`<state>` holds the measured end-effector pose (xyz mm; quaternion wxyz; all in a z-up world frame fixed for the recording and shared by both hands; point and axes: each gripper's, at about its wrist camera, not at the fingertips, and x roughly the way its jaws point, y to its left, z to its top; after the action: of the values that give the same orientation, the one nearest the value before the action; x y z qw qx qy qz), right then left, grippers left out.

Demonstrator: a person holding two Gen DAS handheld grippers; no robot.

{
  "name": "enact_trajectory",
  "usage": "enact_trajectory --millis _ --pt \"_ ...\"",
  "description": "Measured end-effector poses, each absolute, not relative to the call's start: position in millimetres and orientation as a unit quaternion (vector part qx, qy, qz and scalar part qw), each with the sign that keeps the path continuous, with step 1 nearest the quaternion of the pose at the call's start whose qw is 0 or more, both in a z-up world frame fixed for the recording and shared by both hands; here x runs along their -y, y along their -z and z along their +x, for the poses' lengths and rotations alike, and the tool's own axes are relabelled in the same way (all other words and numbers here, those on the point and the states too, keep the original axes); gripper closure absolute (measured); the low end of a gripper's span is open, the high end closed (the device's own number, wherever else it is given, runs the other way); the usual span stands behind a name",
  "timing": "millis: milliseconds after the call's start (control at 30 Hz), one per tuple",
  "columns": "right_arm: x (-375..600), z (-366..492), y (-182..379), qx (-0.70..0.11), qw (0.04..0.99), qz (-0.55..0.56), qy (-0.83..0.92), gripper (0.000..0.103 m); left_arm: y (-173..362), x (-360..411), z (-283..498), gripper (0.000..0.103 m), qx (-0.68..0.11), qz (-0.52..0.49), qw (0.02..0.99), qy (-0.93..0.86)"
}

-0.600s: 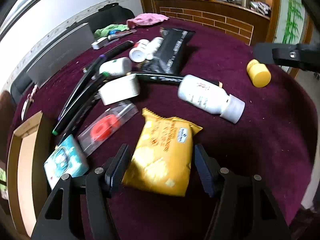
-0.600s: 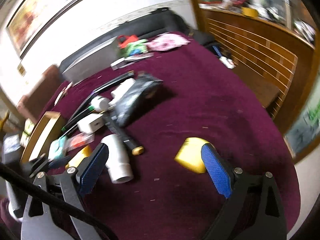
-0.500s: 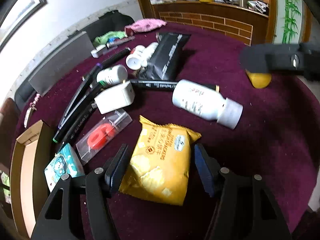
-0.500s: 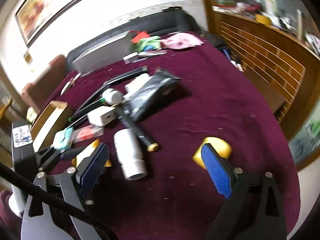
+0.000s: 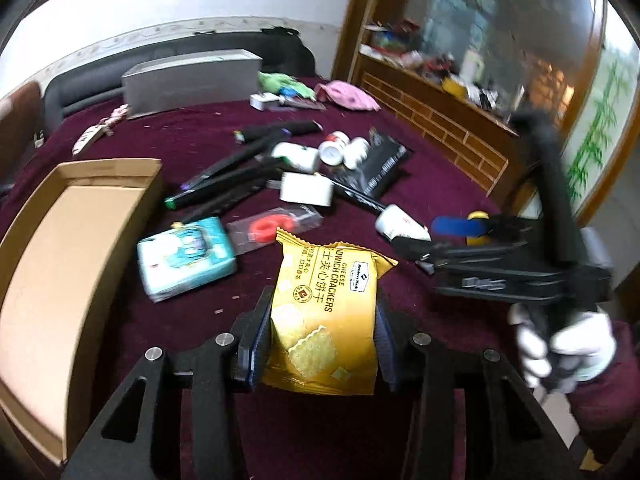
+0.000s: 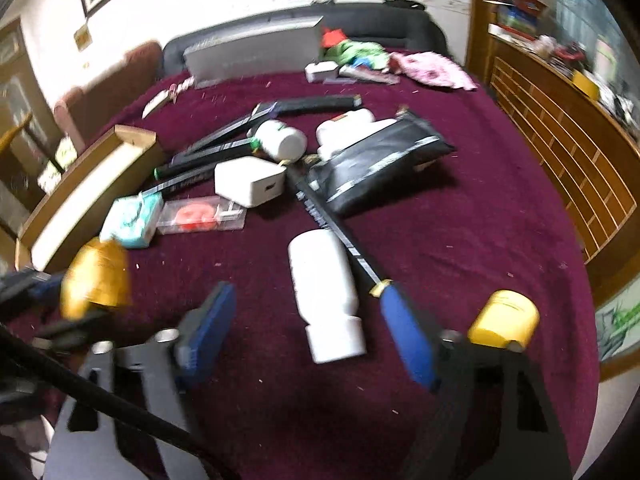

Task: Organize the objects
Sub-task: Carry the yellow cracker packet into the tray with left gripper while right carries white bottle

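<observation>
Cracker packet [image 5: 324, 320], yellow, is clamped between both pads of my left hand-held gripper [image 5: 320, 344] and lifted off the maroon worktop [image 5: 432, 184]; its printed top edge sticks out past the fingertips. My right hand-held gripper [image 6: 316, 328] stands wide with nothing between its blue pads; the white bottle [image 6: 326, 292] lies on its side on the cloth beyond the gap, cap end toward me, not touched. A black pen [image 6: 336, 232] runs diagonally beside the bottle, its gold tip close to the right pad. 1 yellow-capped jar [image 6: 504, 318] sits just outside the right finger.

Left of the packet: teal tissue pack [image 5: 186, 258], clear case with a red ring [image 5: 276, 228], then the open cardboard box [image 5: 60, 264] at the worktop's edge. Further back: white charger block [image 6: 250, 180], black pouch [image 6: 380, 164], several dark markers [image 5: 224, 184] and small white bottles [image 5: 340, 152], crowded together. In the left view my right gripper crosses in front of the white bottle, gloved hand [image 5: 568, 344] on its handle.
</observation>
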<state>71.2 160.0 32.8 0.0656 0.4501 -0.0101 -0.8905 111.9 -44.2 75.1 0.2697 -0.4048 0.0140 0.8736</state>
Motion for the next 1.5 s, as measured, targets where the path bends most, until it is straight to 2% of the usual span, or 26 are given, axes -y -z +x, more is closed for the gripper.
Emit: enact_trajectory --millis 100,267,500,733,967,1200,1500 --pt "-149 57 -21 -0.016 0.046 0.47 0.881 0.047 -79 55 113 0.064 -0.019 -0.398 0.244 -0.884" --pt "-148 38 -6 -0.01 0.037 0.498 0.866 0.071 -78 72 111 0.064 -0.005 -0.403 0.223 -0.888" --pt "-157 54 -20 0.048 0.06 0.497 0.865 0.071 -90 100 113 0.064 0.019 -0.397 0.213 -0.893" --pt "-130 68 -89 0.105 0.18 0.458 0.864 0.071 -129 142 97 0.064 0.042 -0.384 0.188 -0.903" --pt "-57 16 -124 0.146 0.27 0.463 0.832 0.071 -135 177 34 0.063 0.042 -0.396 0.131 -0.908" --pt "28 -56 -97 0.147 0.258 0.507 0.809 0.07 -93 202 -41 0.064 0.067 -0.436 0.082 -0.894" --pt "55 -110 -42 0.177 0.215 0.549 0.788 0.07 -42 227 -94 0.064 0.106 -0.469 0.052 -0.876"
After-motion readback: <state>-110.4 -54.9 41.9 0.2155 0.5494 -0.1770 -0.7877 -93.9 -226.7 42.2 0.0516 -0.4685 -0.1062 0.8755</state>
